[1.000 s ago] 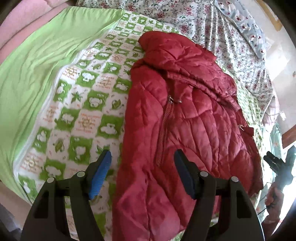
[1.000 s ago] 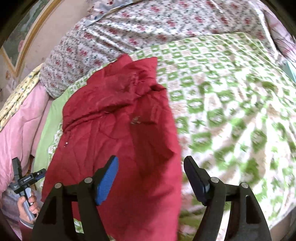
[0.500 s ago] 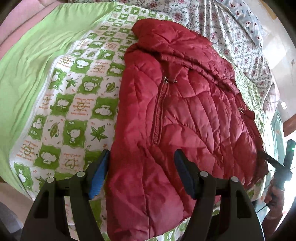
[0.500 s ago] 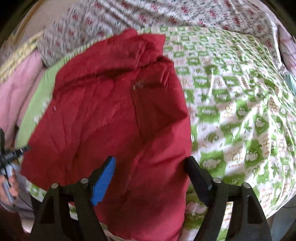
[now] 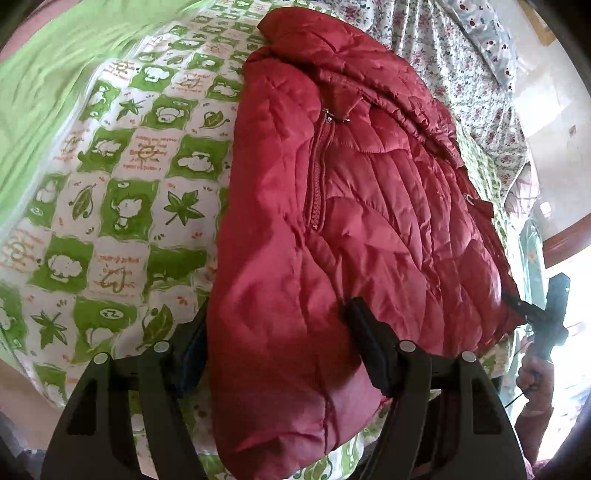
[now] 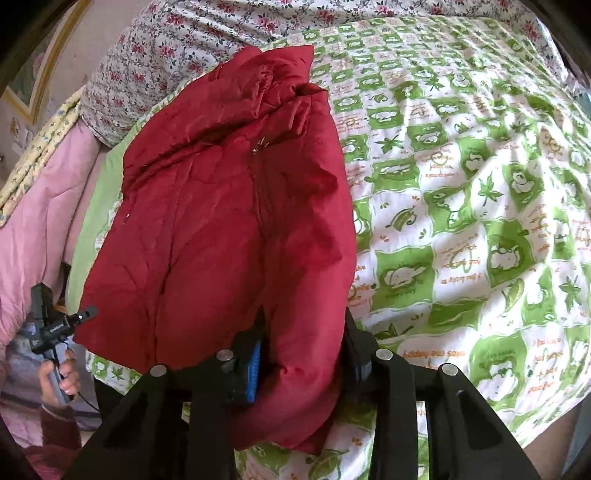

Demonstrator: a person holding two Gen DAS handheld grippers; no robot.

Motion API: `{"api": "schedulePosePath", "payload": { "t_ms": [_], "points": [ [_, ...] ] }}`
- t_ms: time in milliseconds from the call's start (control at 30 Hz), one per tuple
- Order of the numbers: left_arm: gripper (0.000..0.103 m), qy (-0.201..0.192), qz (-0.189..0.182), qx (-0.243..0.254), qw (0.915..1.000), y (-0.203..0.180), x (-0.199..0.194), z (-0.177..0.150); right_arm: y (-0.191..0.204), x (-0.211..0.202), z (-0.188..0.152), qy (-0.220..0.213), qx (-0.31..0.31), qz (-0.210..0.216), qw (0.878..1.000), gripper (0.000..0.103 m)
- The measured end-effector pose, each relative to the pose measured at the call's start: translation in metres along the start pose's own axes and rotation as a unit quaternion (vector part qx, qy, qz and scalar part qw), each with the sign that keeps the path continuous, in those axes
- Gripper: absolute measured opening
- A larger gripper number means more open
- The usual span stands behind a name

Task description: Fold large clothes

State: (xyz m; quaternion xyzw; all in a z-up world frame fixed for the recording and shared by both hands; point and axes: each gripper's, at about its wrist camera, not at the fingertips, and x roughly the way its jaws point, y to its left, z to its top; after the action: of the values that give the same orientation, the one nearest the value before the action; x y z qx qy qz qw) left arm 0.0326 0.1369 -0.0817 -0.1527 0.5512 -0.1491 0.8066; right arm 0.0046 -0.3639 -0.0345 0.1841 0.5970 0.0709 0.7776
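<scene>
A red quilted puffer jacket [image 5: 362, 206] lies zipped on the bed, collar far from me, hem toward me. It also shows in the right wrist view [image 6: 229, 221]. My left gripper [image 5: 277, 354] is open, its fingers straddling the jacket's left hem corner. My right gripper [image 6: 303, 358] has narrowed around a bunch of the jacket's right hem, with fabric between the blue pads. Each gripper shows small at the other view's edge, held in a hand.
The bed has a green-and-white checked cartoon sheet [image 5: 122, 206], also in the right wrist view [image 6: 480, 221]. A floral quilt [image 6: 207, 33] lies at the head. A pink blanket [image 6: 33, 206] lies beside the jacket. The bed edge is just below the hem.
Both grippers have moved forward and down onto the jacket's hem. The right jaws have narrowed around the hem fabric. The left jaws stay wide.
</scene>
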Motion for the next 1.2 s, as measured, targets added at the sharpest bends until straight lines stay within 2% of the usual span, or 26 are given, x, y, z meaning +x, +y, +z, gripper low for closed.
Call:
{"api": "schedulePosePath", "payload": {
  "t_ms": [167,267,333,367,467,500,567,800,933,1200],
  "points": [
    [0.07,0.0,-0.008,0.015,0.9999,0.001,0.0,-0.003,-0.003,0.007,-0.001,0.005,0.005,0.015,1.0,0.045],
    [0.07,0.002,-0.007,0.026,0.9996,-0.003,0.0,-0.004,-0.003,0.014,0.0,0.01,0.004,0.024,1.0,0.045],
    [0.066,0.0,-0.006,0.04,0.9992,-0.008,0.0,-0.005,0.001,0.016,-0.002,0.011,-0.006,0.021,1.0,0.04],
    [0.057,-0.002,-0.007,0.05,0.9987,-0.011,-0.002,-0.006,0.003,0.015,-0.002,0.008,-0.01,0.022,1.0,0.034],
    [0.029,-0.003,-0.034,0.062,0.9975,-0.017,-0.005,-0.007,0.005,0.011,-0.002,0.003,-0.013,0.033,0.999,0.028],
    [0.023,-0.004,-0.041,0.063,0.9972,-0.018,-0.006,-0.007,0.006,0.009,-0.003,0.0,-0.014,0.04,0.999,0.026],
    [0.02,-0.014,-0.043,0.069,0.9966,-0.022,-0.011,-0.006,0.007,0.004,-0.001,-0.007,-0.015,0.053,0.998,0.025],
    [0.017,-0.037,-0.058,0.08,0.9944,-0.031,-0.035,-0.01,0.005,-0.01,-0.009,-0.021,-0.016,0.094,0.995,0.023],
    [0.016,-0.042,-0.081,0.071,0.9933,-0.025,-0.048,-0.008,0.0,-0.019,-0.019,-0.026,-0.007,0.127,0.992,0.023],
    [0.016,-0.109,-0.121,0.076,0.9837,-0.039,-0.08,0.028,0.01,-0.043,0.002,-0.076,0.005,0.21,0.975,0.022]
  ]
}}
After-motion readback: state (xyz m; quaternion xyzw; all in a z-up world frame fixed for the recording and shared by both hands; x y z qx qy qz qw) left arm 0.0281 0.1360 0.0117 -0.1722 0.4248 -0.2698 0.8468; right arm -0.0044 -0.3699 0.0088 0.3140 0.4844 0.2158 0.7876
